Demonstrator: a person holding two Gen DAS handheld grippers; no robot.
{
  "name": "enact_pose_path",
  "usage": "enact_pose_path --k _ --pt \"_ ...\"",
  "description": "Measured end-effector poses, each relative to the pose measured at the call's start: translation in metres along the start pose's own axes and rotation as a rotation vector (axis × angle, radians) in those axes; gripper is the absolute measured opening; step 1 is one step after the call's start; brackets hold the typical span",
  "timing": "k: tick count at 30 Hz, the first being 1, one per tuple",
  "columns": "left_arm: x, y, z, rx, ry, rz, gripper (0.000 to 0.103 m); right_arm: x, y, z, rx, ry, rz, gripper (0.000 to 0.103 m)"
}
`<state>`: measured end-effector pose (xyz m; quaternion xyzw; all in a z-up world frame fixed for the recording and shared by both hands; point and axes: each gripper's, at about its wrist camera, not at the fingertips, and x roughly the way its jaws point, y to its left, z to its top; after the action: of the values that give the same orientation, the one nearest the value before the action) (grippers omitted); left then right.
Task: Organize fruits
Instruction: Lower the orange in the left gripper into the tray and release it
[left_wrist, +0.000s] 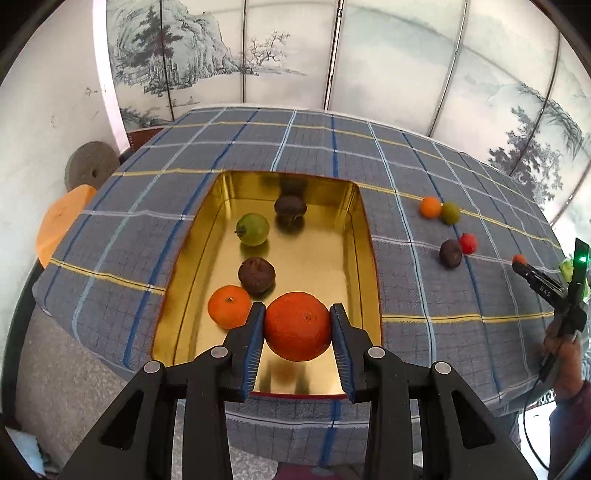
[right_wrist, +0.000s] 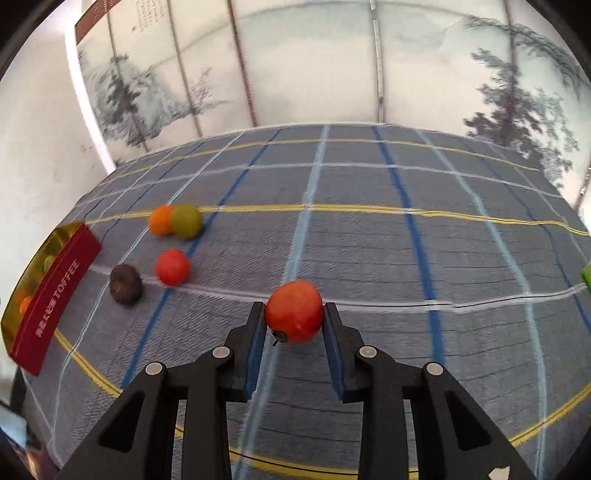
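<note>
My left gripper (left_wrist: 297, 314) is shut on a large orange (left_wrist: 297, 325) and holds it over the near end of the gold tin tray (left_wrist: 364, 236). In the tray lie a small orange (left_wrist: 229, 307), two dark brown fruits (left_wrist: 256, 275) (left_wrist: 290, 207) and a green fruit (left_wrist: 253, 229). My right gripper (right_wrist: 294, 314) is shut on a red tomato (right_wrist: 294, 311) above the checked cloth; it also shows at the right edge of the left wrist view (left_wrist: 519, 260). Loose on the cloth lie an orange (right_wrist: 161, 220), a green fruit (right_wrist: 187, 220), a red fruit (right_wrist: 172, 266) and a dark fruit (right_wrist: 126, 284).
The tin's red side (right_wrist: 55, 295) reads TOFFEE and stands at the left of the right wrist view. A green object (right_wrist: 586, 275) peeks in at the right edge. A painted folding screen (left_wrist: 369, 62) stands behind the table. An orange stool (left_wrist: 59, 221) and a grey disc (left_wrist: 90, 168) sit to the left.
</note>
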<state>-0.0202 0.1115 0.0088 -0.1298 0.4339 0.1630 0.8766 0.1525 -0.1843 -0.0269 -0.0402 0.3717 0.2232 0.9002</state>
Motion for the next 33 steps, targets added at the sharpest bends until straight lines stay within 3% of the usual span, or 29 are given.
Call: enact_pose_path --k 14,33 --pt "0.038 -0.010 0.002 0.054 0.031 0.039 0.037 0.005 -0.008 0.001 0.030 0.022 0.021 0.028" --pt "0.051 -0.014 -0.006 0.117 0.017 0.151 0.038 0.008 -0.009 0.001 0.036 0.034 0.015 0.028"
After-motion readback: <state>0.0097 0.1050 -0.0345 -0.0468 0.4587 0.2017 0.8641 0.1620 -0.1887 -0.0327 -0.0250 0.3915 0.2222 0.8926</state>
